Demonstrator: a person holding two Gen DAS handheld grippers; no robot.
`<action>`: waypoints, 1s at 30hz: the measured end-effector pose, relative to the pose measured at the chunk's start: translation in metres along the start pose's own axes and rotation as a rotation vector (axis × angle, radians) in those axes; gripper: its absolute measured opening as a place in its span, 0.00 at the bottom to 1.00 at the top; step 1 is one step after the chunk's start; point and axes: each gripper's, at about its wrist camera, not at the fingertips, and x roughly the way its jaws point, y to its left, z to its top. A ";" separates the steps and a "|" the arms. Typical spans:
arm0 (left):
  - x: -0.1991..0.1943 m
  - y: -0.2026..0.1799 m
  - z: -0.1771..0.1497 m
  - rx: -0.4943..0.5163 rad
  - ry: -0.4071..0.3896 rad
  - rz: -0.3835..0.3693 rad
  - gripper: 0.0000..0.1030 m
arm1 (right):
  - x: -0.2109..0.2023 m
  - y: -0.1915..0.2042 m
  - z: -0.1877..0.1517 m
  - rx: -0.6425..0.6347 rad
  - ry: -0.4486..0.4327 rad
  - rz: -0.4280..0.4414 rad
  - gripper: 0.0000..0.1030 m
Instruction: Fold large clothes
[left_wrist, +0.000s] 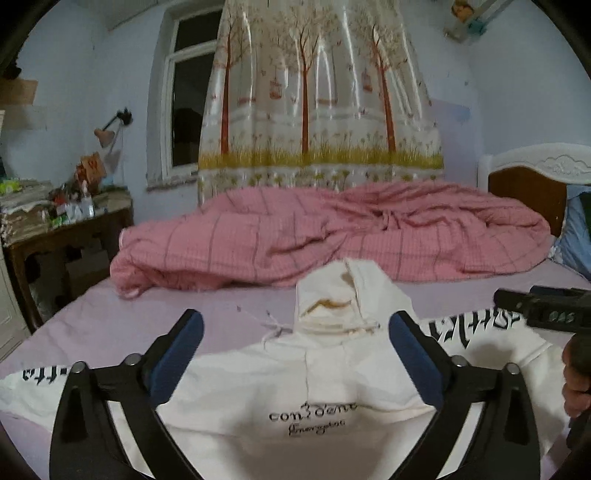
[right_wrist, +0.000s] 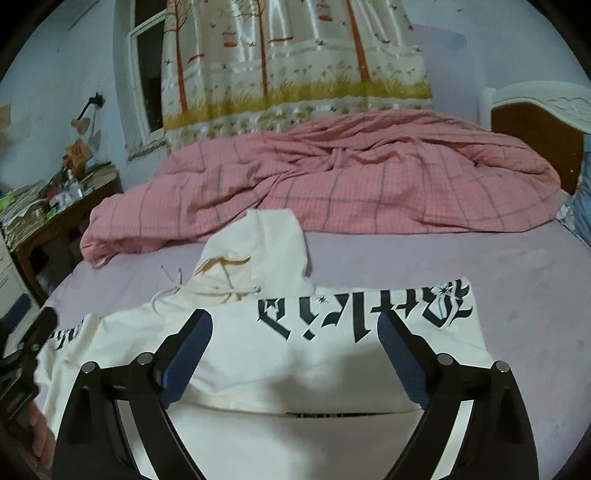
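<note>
You have a white hoodie (left_wrist: 295, 387) laid flat on the lilac bed sheet, front side up, with its hood (left_wrist: 343, 295) pointing away from you toward the pink quilt. The hood lies flattened and slightly creased, showing a tan lining at its opening, and its white drawstrings (left_wrist: 271, 325) trail loose onto the sheet on the left. Small black script is printed on the chest (left_wrist: 314, 417). Both sleeves are spread out sideways, and each carries large black gothic lettering (right_wrist: 365, 314) along its length. The body lies nearest you, mostly smooth.
</note>
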 end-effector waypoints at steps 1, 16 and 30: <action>-0.006 0.000 0.002 0.001 -0.041 0.004 1.00 | -0.001 0.001 -0.001 -0.007 -0.003 -0.015 0.91; -0.040 0.044 0.010 -0.187 -0.133 -0.002 1.00 | -0.023 0.048 -0.022 -0.069 -0.193 -0.036 1.00; -0.035 0.253 -0.066 -0.466 0.037 0.442 1.00 | 0.013 0.077 -0.044 -0.201 -0.010 0.002 0.90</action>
